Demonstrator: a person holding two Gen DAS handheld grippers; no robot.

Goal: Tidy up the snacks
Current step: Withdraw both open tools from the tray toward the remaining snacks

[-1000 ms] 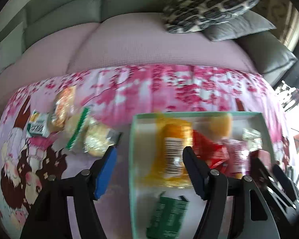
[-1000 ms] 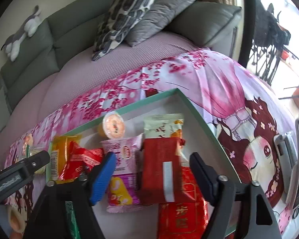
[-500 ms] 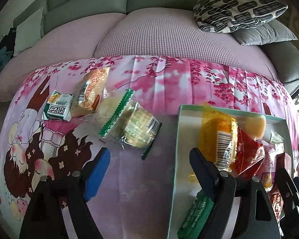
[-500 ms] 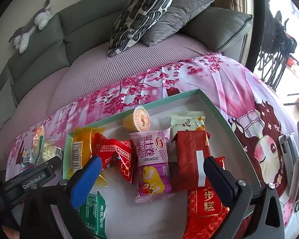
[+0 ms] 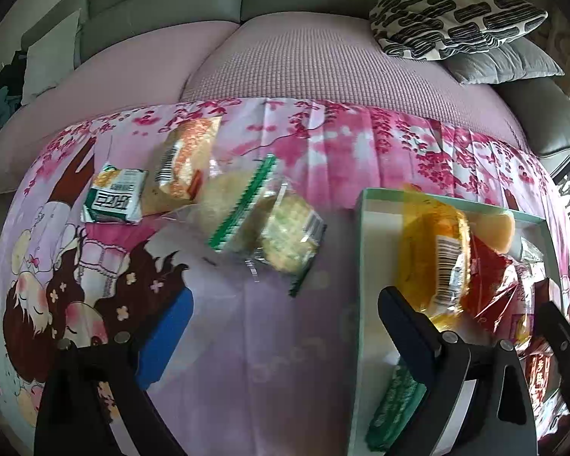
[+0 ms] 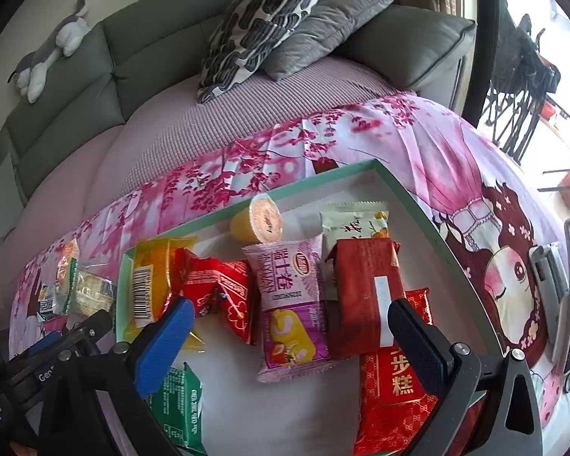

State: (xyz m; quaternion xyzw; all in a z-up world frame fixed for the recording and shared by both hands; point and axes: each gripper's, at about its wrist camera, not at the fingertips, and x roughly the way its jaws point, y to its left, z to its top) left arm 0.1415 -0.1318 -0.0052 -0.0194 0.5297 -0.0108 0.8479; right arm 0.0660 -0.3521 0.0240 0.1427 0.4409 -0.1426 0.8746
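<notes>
A green-rimmed white tray (image 6: 406, 193) holds several snacks: a yellow packet (image 6: 152, 281), a red packet (image 6: 220, 296), a pink wafer packet (image 6: 288, 292), a dark red box (image 6: 364, 292) and a jelly cup (image 6: 258, 222). The tray also shows in the left wrist view (image 5: 361, 250). Loose snacks lie left of it on the pink cloth: a clear cracker pack (image 5: 285, 235), a green-edged pack (image 5: 235, 205), an orange pack (image 5: 186, 159) and a green-white packet (image 5: 114, 199). My left gripper (image 5: 285, 326) is open and empty over the cloth, just short of the cracker pack. My right gripper (image 6: 288, 338) is open and empty over the tray.
The cloth covers a pink cushion in front of a green sofa (image 6: 133, 49) with patterned (image 6: 262, 19) and grey pillows. A plush toy (image 6: 49, 49) lies on the sofa back. A phone-like device (image 6: 551, 277) lies at the right.
My left gripper has swung left from over the tray to the cloth before the loose snacks. My right gripper has drawn back a little over the tray. Both stay open.
</notes>
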